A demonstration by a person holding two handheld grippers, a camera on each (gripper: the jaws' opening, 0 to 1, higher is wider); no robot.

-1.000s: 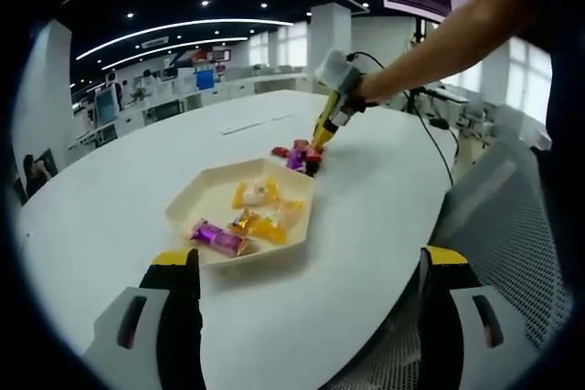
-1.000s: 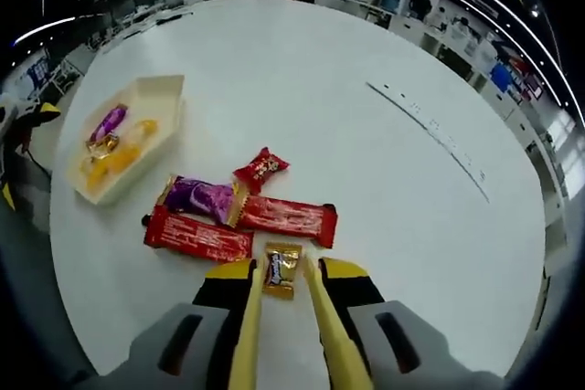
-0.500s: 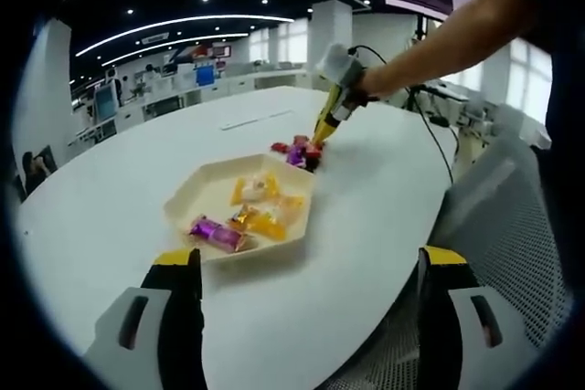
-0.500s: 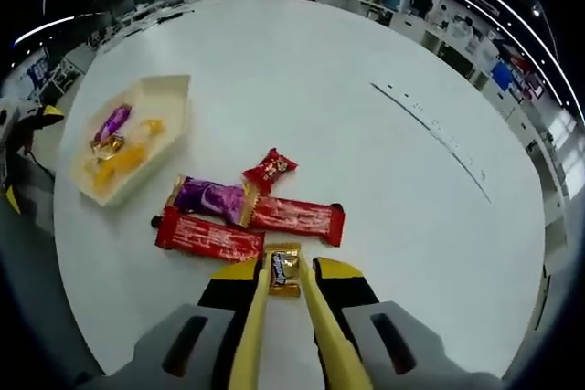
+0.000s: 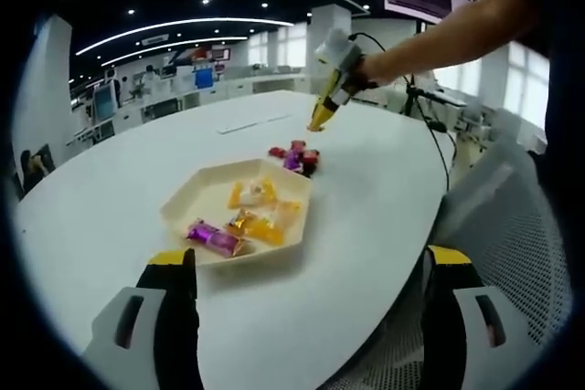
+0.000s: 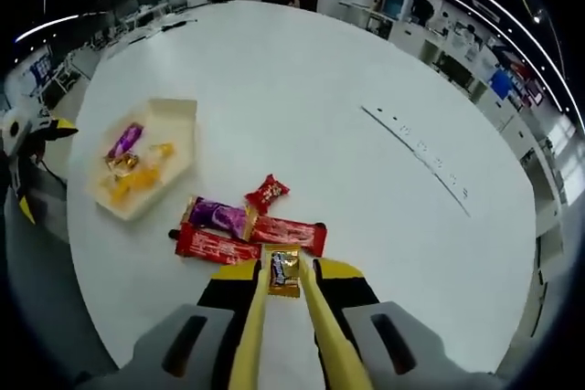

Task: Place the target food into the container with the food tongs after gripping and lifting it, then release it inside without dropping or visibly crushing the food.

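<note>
A small gold-wrapped candy (image 6: pixel 284 273) hangs pinched between the tips of the yellow food tongs (image 6: pixel 249 326), held by my right gripper (image 6: pixel 284 271), which is shut on them. The candy is in the air above a pile of wrapped sweets: two red bars (image 6: pixel 218 246), a purple pack (image 6: pixel 218 216) and a small red candy (image 6: pixel 267 193). The beige tray (image 6: pixel 175 114) lies to the left and holds several sweets. In the left gripper view the tray (image 5: pixel 183 203) sits close ahead, the right gripper (image 5: pixel 322 119) hovers above the pile (image 5: pixel 294 157), and my left gripper (image 5: pixel 311 258) stands open with nothing in it.
The round white table (image 5: pixel 101 189) drops off just before the left gripper's jaws, and a mesh chair (image 5: pixel 512 226) stands at the right. A person's arm (image 5: pixel 430 38) reaches in from the right. The left gripper (image 6: pixel 32 134) shows at the table's left edge.
The right gripper has risen off the table with the gold candy in the tongs, so the pile and tray look smaller and farther. The left gripper has barely moved.
</note>
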